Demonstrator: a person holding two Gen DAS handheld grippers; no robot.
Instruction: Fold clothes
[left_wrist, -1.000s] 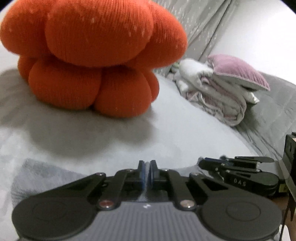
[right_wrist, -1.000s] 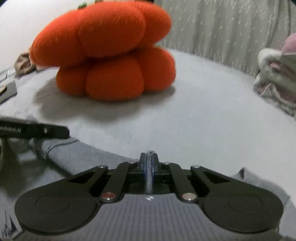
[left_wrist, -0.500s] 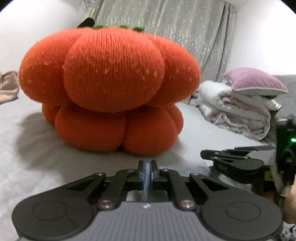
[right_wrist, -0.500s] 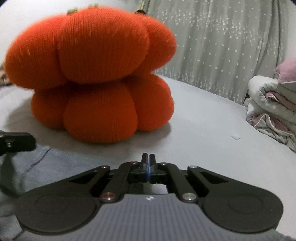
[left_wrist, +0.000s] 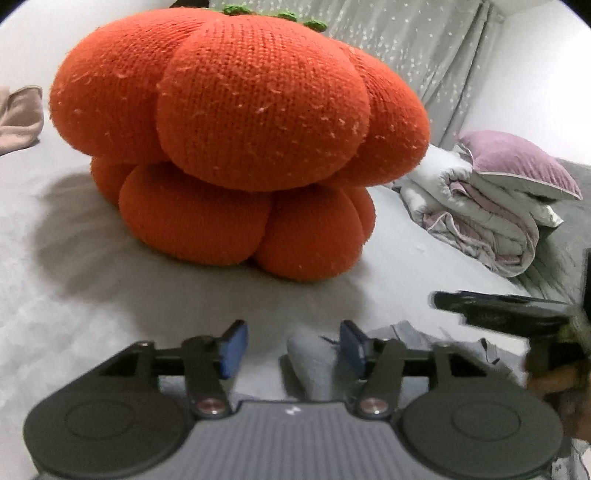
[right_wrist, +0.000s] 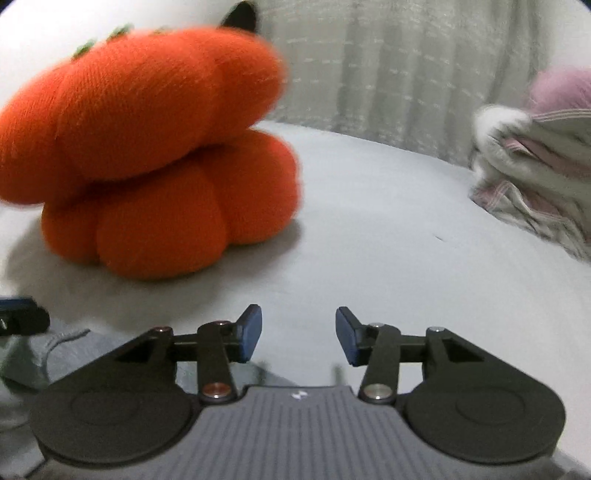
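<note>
My right gripper (right_wrist: 298, 334) has just been opening its jaws, and nothing lies between the blue pads (right_wrist: 251, 334), only the pale bed sheet (right_wrist: 388, 240). A grey garment (right_wrist: 59, 354) lies crumpled at my lower left, partly under my body. The other gripper's dark tip (right_wrist: 22, 319) pokes in at the left edge above it. Ahead on the left sits an orange knitted pumpkin cushion (right_wrist: 155, 147), blurred. Folded bedding (right_wrist: 535, 173) is stacked at the right, before a grey curtain (right_wrist: 388, 66).

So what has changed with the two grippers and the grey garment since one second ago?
Both grippers let go: the left gripper and the right gripper were shut on the grey garment and have just been opening. The fabric now lies loose on the bed. The orange pumpkin cushion and folded bedding stayed.
</note>
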